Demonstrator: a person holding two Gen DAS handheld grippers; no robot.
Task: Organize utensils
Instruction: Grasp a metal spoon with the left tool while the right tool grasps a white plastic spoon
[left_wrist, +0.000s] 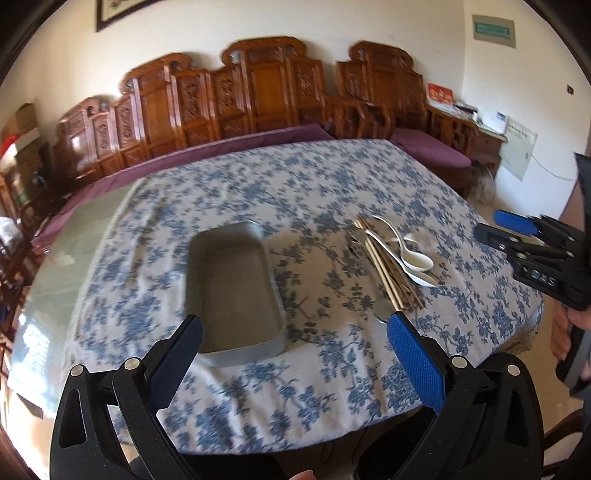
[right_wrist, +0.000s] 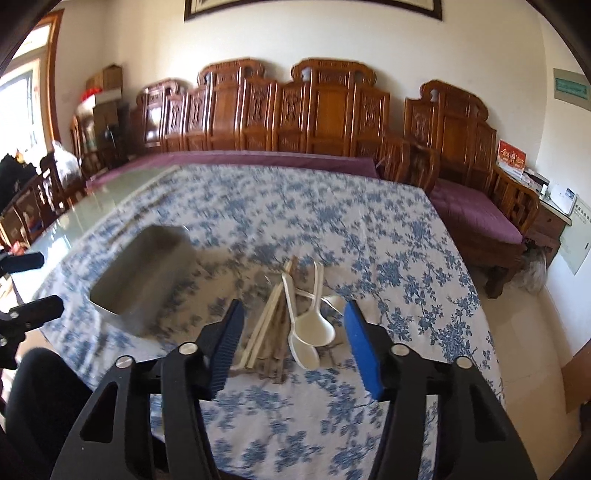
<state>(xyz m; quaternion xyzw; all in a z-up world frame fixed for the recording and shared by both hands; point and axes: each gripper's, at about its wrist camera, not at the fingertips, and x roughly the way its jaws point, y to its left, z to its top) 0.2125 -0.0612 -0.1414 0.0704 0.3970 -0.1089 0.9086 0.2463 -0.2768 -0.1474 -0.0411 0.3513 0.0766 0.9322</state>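
A grey metal tray (left_wrist: 236, 343) lies empty on the blue-flowered tablecloth (left_wrist: 314, 177); it also shows in the right wrist view (right_wrist: 125, 317). To its right lies a pile of utensils: wooden chopsticks (left_wrist: 380, 264), white plastic spoons (left_wrist: 415, 260) and a metal spoon (left_wrist: 382, 308). My left gripper (left_wrist: 293, 325) is open and empty above the tray's near end. My right gripper (right_wrist: 293, 314) is open and empty just above the chopsticks (right_wrist: 264, 330) and white spoons (right_wrist: 314, 328); it shows in the left wrist view (left_wrist: 495, 225) at the right edge.
The table's glass top (right_wrist: 110, 199) is bare on the left. A carved wooden bench with purple cushions (right_wrist: 476, 214) runs along the far wall. The near table edge (left_wrist: 332, 439) is close below the left gripper.
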